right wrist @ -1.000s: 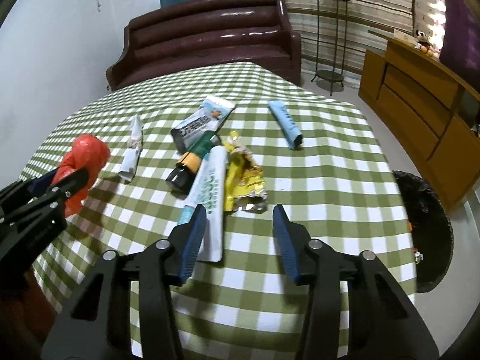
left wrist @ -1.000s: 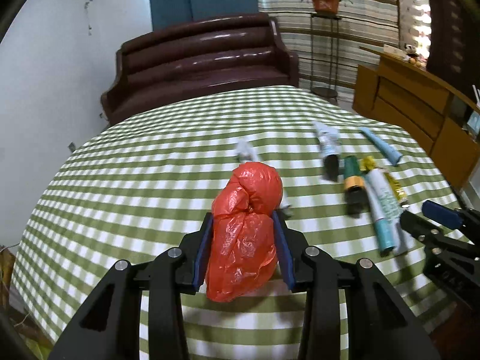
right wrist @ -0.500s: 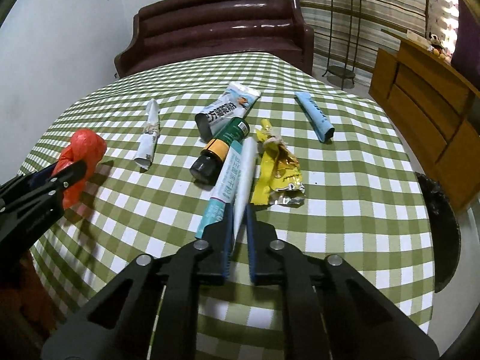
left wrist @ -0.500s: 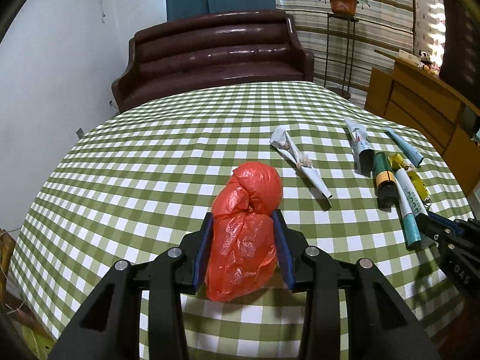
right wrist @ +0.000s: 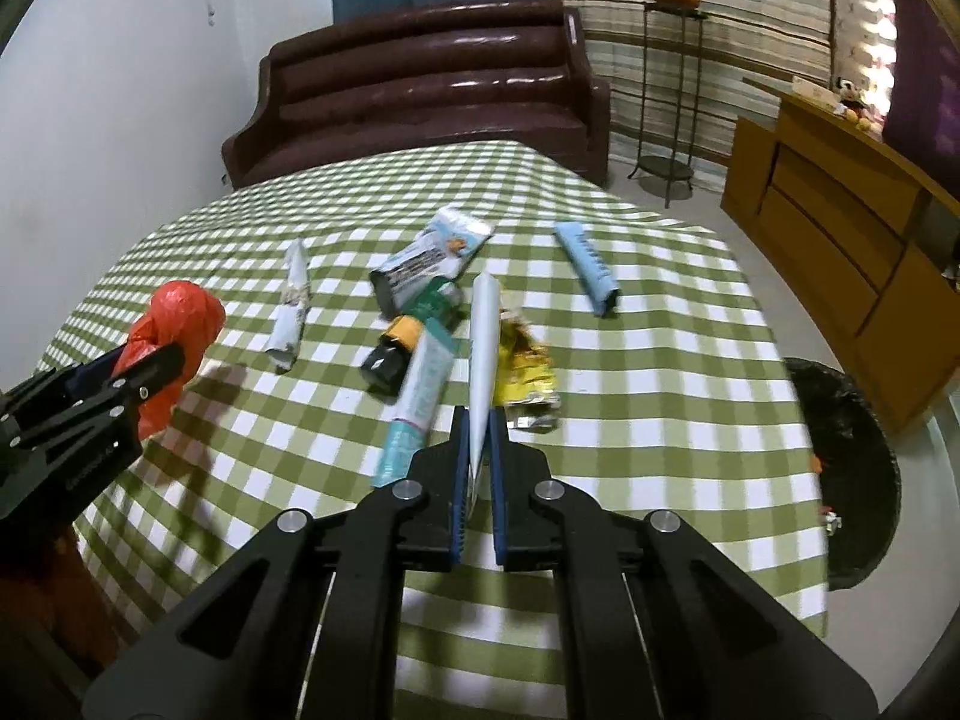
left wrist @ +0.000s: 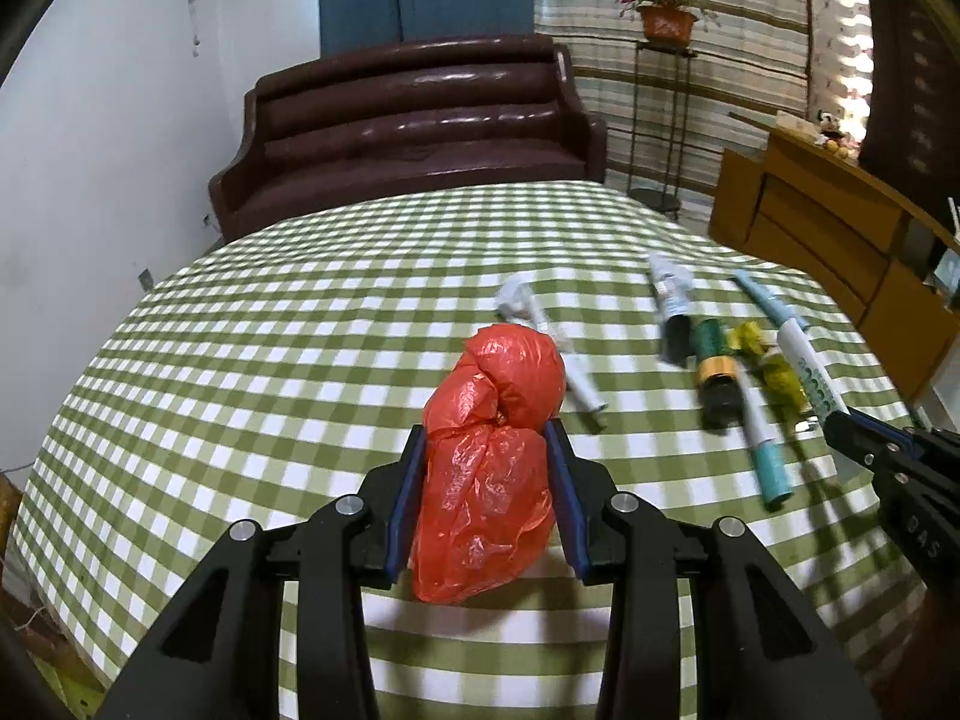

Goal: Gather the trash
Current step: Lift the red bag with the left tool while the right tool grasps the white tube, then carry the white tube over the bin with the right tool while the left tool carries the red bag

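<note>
My left gripper (left wrist: 486, 456) is shut on a crumpled red plastic bag (left wrist: 489, 468) and holds it above the green checked table (left wrist: 270, 372). The bag also shows at the left of the right wrist view (right wrist: 174, 330). My right gripper (right wrist: 478, 438) is shut on a white tube (right wrist: 483, 342) and has it raised off the table. Under it lie a teal tube (right wrist: 417, 402), a yellow foil wrapper (right wrist: 528, 372), a green bottle with a black cap (right wrist: 411, 333), a flattened carton (right wrist: 429, 258), a blue tube (right wrist: 588, 267) and a rolled white wrapper (right wrist: 291, 306).
A black trash bin (right wrist: 846, 468) stands on the floor past the table's right edge. A wooden cabinet (right wrist: 840, 228) is at the right. A brown sofa (right wrist: 420, 84) is behind the table. A plant stand (right wrist: 666, 60) is at the back.
My right gripper closed on the white tube and lifted its end off the table. My left gripper stayed shut on the red bag with small shifts.
</note>
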Demonstrator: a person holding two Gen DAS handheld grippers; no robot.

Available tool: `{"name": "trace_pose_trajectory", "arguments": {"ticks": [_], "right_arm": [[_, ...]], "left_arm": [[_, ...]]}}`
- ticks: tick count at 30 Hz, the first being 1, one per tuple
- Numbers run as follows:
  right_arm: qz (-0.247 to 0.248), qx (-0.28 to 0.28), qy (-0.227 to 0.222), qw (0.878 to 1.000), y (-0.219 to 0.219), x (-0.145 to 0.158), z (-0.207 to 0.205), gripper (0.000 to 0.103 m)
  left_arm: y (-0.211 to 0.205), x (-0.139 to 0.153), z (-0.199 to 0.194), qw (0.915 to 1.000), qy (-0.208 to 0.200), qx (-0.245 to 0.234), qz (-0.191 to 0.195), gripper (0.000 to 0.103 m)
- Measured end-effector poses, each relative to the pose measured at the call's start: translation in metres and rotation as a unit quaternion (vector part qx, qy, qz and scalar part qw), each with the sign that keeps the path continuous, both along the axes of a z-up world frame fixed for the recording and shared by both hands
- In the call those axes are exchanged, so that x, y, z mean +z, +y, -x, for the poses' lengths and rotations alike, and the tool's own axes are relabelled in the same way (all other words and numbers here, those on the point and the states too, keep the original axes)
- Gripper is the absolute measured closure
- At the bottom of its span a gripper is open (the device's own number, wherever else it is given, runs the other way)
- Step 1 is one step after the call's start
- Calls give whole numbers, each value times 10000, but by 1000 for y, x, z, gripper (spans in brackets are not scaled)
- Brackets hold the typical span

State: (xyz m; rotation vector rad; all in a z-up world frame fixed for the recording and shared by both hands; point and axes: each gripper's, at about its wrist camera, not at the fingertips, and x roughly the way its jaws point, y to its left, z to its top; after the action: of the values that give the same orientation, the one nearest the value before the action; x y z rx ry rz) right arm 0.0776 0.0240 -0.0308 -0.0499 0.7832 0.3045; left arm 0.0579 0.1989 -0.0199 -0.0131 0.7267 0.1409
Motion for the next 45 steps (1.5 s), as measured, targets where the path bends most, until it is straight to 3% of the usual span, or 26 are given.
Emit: {"name": "trace_pose_trajectory", "arguments": {"ticks": [12, 23, 33, 45], "right_arm": [[37, -845, -292, 9960, -85, 13, 6, 96], [62, -1703, -371, 9847, -180, 9, 7, 96], [-46, -2035, -293, 9786, -229, -5, 0, 96], [-223, -2207, -241, 9748, -262, -15, -13, 96]], "left_arm": [[-82, 14, -11, 9961, -202, -853, 139, 64], [-176, 20, -29, 9855, -366, -1654, 91, 64], [-247, 14, -50, 9748, -319, -2208, -47, 64], [-301, -2, -72, 9698, -126, -2421, -264, 64]]}}
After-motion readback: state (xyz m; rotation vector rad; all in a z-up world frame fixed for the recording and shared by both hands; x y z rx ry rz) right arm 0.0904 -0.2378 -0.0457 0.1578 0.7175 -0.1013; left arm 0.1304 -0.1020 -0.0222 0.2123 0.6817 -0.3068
